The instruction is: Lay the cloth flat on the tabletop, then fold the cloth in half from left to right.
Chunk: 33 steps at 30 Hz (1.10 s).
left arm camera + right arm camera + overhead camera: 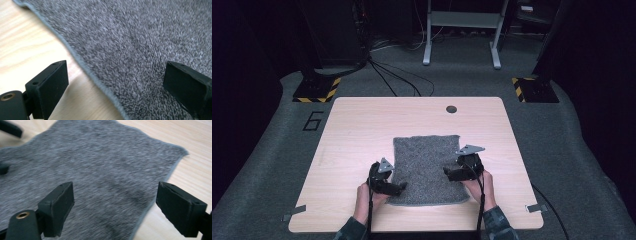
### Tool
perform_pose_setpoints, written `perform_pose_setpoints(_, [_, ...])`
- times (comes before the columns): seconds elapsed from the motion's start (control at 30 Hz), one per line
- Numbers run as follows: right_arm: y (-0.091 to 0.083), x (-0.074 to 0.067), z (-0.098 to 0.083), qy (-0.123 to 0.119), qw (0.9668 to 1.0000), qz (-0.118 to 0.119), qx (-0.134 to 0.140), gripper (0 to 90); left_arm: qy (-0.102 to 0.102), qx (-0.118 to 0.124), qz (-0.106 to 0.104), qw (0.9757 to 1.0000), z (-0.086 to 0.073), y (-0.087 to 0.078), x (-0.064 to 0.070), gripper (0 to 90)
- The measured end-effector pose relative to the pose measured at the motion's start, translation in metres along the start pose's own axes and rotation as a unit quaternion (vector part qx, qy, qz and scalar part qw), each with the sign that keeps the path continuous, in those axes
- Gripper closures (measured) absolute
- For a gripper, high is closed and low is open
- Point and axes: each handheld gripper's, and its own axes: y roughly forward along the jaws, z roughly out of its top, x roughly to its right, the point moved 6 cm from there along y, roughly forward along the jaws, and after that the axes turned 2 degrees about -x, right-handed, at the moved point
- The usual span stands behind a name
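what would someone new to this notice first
A grey towel lies flat on the near middle of the pale wooden table. The left gripper sits at its near left edge and the right gripper over its right side, both with jaws wide apart and nothing held.

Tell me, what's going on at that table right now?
Left gripper open at the towel's left edge. Right gripper open over its right side, nothing held. Towel flat on the table. Nothing in the way.
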Motion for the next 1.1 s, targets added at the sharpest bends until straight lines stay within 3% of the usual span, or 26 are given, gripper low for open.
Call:
perform_pose_setpoints(0.03, [-0.005,-0.010,-0.002,-0.002,0.9999,0.008,0.008,14.0,0.000,0.003,0.005,1.0000,0.002,-0.002,-0.003,4.7])
perform_pose_setpoints(0.07, [-0.005,-0.010,-0.002,-0.002,0.9999,0.008,0.008,14.0,-0.004,0.003,0.003,1.0000,0.004,-0.005,-0.006,4.7])
perform_pose_setpoints(0.1, [-0.007,-0.021,-0.005,-0.009,0.9998,0.016,0.009,14.0,-0.012,0.008,0.000,0.9999,0.008,-0.008,-0.011,4.4])
perform_pose_setpoints(0.2, [-0.007,-0.032,-0.007,-0.015,0.9996,0.022,0.006,13.5,-0.011,0.007,0.001,0.9999,0.012,-0.010,-0.018,3.3])
perform_pose_setpoints(0.3, [-0.007,-0.048,-0.009,-0.026,0.9990,0.034,0.010,12.9,-0.022,0.010,0.003,0.9997,0.022,-0.011,-0.031,1.9])
perform_pose_setpoints(0.53, [-0.003,-0.070,-0.010,-0.042,0.9979,0.049,0.006,11.4,-0.037,0.010,0.002,0.9993,0.035,-0.011,-0.053,0.2])
perform_pose_setpoints(0.63, [0.000,-0.089,-0.007,-0.052,0.9964,0.067,0.007,10.2,-0.046,0.008,0.000,0.9989,0.042,-0.007,-0.066,0.2])
perform_pose_setpoints(0.73, [0.004,-0.098,-0.006,-0.059,0.9954,0.075,0.007,9.8,-0.052,0.012,-0.003,0.9986,0.045,-0.005,-0.072,0.2])
perform_pose_setpoints(0.77, [0.009,-0.107,-0.004,-0.067,0.9942,0.084,0.002,9.2,-0.049,0.011,0.008,0.9987,0.046,-0.001,-0.078,0.2])
perform_pose_setpoints(0.83, [0.011,-0.111,-0.004,-0.067,0.9939,0.087,0.001,9.4,-0.053,0.003,-0.002,0.9986,0.046,0.001,-0.080,0.2])
perform_pose_setpoints(0.9, [0.015,-0.126,-0.002,-0.073,0.9929,0.094,0.006,12.0,-0.062,-0.001,-0.007,0.9980,0.046,0.005,-0.083,0.2])
perform_pose_setpoints(0.93, [0.015,-0.126,-0.002,-0.073,0.9929,0.094,0.006,12.0,-0.064,-0.003,-0.007,0.9979,0.047,0.007,-0.086,0.2])
perform_pose_setpoints(0.97, [0.019,-0.135,0.000,-0.082,0.9913,0.104,0.002,11.7,-0.057,-0.006,0.000,0.9984,0.050,0.010,-0.090,0.2])
perform_pose_setpoints(1.1, [0.029,-0.151,0.004,-0.097,0.9888,0.113,-0.005,13.0,-0.063,-0.007,-0.001,0.9980,0.057,0.016,-0.097,0.8])
